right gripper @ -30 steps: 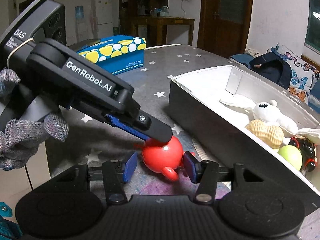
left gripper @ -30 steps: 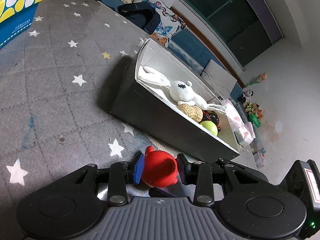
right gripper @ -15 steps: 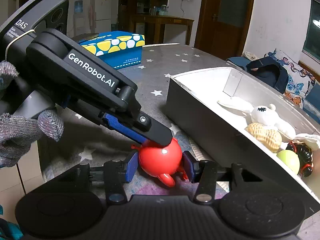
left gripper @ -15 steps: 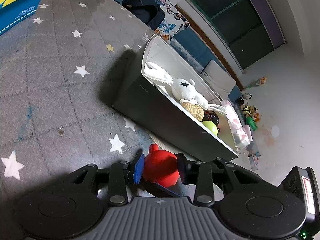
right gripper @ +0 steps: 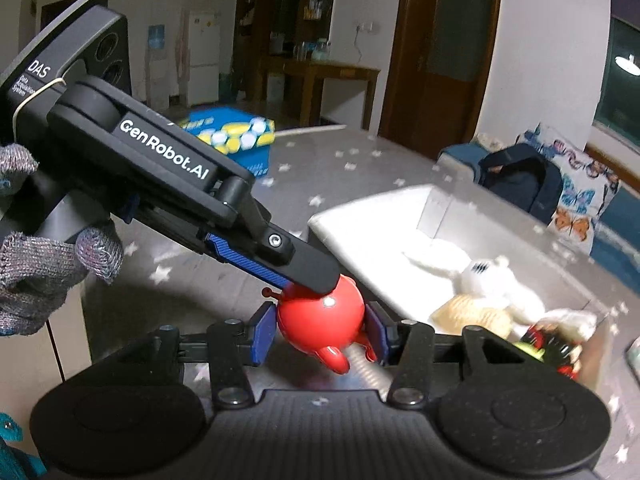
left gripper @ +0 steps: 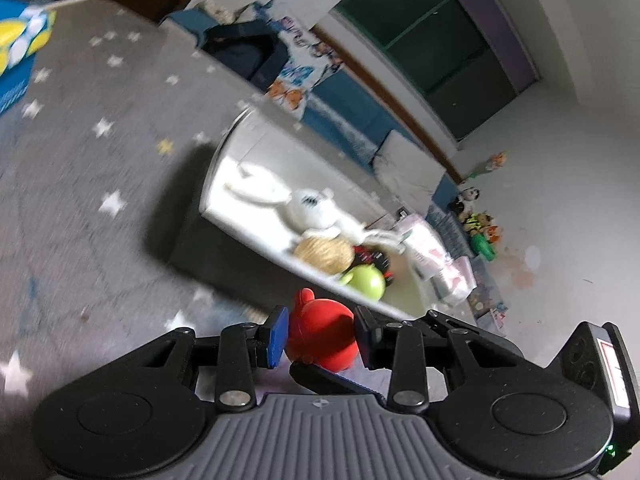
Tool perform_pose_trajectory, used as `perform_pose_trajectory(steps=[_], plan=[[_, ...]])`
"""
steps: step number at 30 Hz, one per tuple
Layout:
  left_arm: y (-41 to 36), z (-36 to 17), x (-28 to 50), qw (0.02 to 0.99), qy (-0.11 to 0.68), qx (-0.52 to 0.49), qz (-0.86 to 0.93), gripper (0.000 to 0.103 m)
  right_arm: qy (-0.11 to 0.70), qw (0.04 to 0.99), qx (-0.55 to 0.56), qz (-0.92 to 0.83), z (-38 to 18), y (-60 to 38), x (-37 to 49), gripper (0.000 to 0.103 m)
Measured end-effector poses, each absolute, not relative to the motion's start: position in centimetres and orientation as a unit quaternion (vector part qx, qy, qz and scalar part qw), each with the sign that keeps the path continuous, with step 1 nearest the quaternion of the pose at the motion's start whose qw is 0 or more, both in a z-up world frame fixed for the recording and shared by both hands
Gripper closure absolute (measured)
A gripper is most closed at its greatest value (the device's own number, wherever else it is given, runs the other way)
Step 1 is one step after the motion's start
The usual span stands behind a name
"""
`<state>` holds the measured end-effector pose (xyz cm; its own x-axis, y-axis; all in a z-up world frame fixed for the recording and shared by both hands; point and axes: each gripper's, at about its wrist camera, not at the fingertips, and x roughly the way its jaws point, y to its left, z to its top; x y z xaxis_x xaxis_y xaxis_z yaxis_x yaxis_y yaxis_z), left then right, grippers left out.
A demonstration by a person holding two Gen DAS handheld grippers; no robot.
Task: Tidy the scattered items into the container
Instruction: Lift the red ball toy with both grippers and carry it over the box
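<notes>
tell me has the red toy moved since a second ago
Yes. The red toy, gripped by both grippers' fingers, has come up off the starred tablecloth and now sits higher against the grey box wall, nearer its rim.

- The container (left gripper: 224, 256) ahead of the left gripper (left gripper: 322, 336) is smeared by motion blur; its rim reads only as a soft pale band.
- The toys inside, a white plush (left gripper: 316, 210), a tan lump (left gripper: 324, 254) and a green ball (left gripper: 366, 282), have no sharp outlines.
- Under the red toy (right gripper: 320, 320), the left gripper's lower finger is hidden in the right wrist view.
- The blue box (left gripper: 16, 52), far left of the left gripper, is cut off by the picture's edge.
- The gloved hand (right gripper: 40, 272) is cropped at the left edge.
</notes>
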<state>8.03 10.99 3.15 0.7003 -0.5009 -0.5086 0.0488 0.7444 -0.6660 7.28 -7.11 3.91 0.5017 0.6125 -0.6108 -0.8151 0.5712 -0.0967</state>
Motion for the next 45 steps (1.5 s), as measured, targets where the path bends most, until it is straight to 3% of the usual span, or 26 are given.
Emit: perform_pose_trajectory(steps=[13, 33, 45], plan=[[9.5, 5.7, 14.5, 0.876, 0.343, -0.298, -0.159, 0.065, 0.252, 0.862, -0.186, 0.399, 5.9, -7.3, 14.0, 0.055], [11.2, 1.9, 21.1, 0.863, 0.381, -0.306, -0.128, 0.065, 0.313, 0.848, -0.159, 0.396, 2.2, -5.3, 22.7, 0.055], [11.0, 1.4, 21.7, 0.862, 0.389, -0.298, -0.126, 0.065, 0.341, 0.837, -0.154, 0.4, 1.3, -5.1, 22.9, 0.055]])
